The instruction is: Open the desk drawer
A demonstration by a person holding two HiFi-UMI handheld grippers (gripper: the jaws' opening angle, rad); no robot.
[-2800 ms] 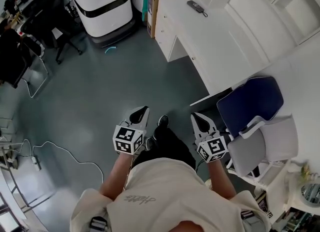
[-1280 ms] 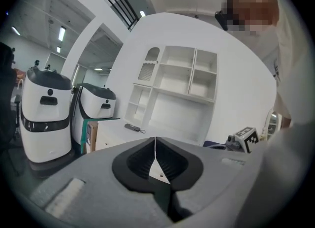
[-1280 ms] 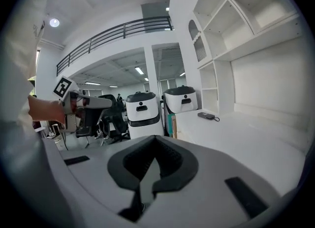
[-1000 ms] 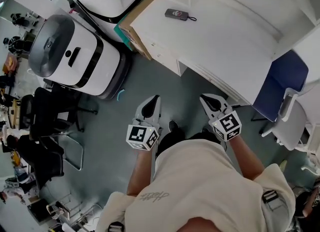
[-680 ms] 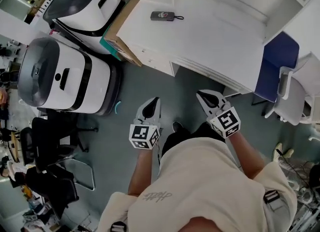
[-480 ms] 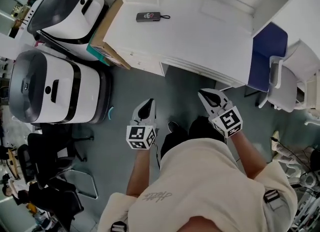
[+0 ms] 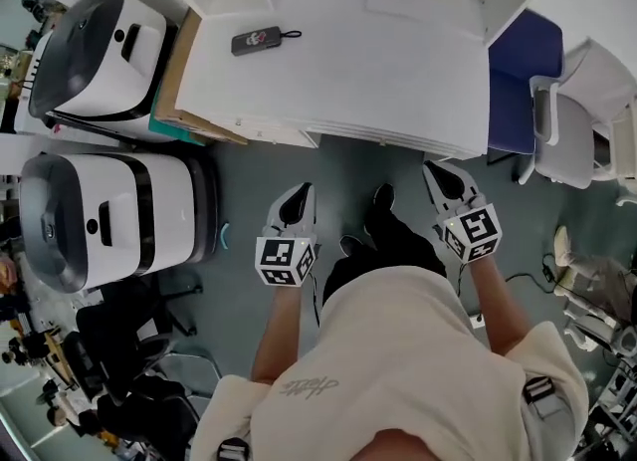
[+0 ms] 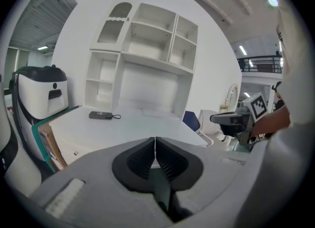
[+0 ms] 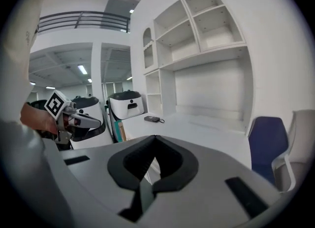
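With the left tongs (image 7: 302, 190) and right tongs (image 7: 432, 166) both closed and empty, the rigid white drawer (image 7: 284, 137) should slide lightly if pulled by its small knob (image 7: 261, 134).

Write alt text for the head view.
Seen from above, a person stands facing a white desk, holding left tongs and right tongs, both shut and empty, short of its front edge. A small dark device lies on the desk; a blue chair stands at right.
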